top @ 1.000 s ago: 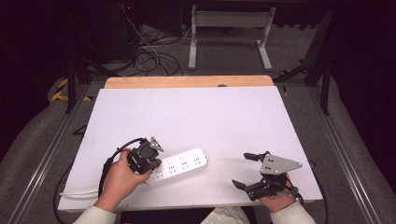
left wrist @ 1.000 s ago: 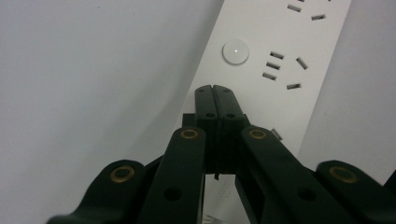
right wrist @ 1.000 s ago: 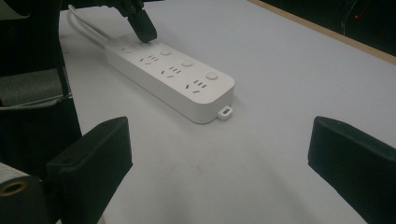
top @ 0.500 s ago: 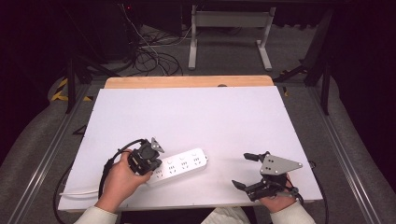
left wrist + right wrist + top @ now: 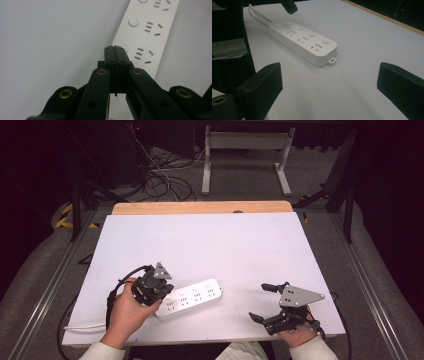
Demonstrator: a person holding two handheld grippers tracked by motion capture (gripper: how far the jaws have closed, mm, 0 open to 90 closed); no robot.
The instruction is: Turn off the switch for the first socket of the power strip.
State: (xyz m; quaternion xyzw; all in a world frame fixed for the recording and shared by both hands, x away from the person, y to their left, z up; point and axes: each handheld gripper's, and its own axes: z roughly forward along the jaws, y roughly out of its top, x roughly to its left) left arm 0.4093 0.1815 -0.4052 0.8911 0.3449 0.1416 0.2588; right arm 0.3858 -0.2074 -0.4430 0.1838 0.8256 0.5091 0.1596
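Observation:
A white power strip lies flat near the table's front, with a row of sockets and round buttons along it. My left gripper is held over the strip's left end. In the left gripper view its jaws are shut, pressed together with nothing between them, and the tips sit right at a round button of the strip. My right gripper stands open to the right of the strip, apart from it. In the right gripper view the open jaws frame bare table, with the strip farther ahead.
The white table sheet has a wooden edge at the back. The strip's white cable runs toward the front left edge. Metal rails flank the table; cables and a stand sit on the floor behind.

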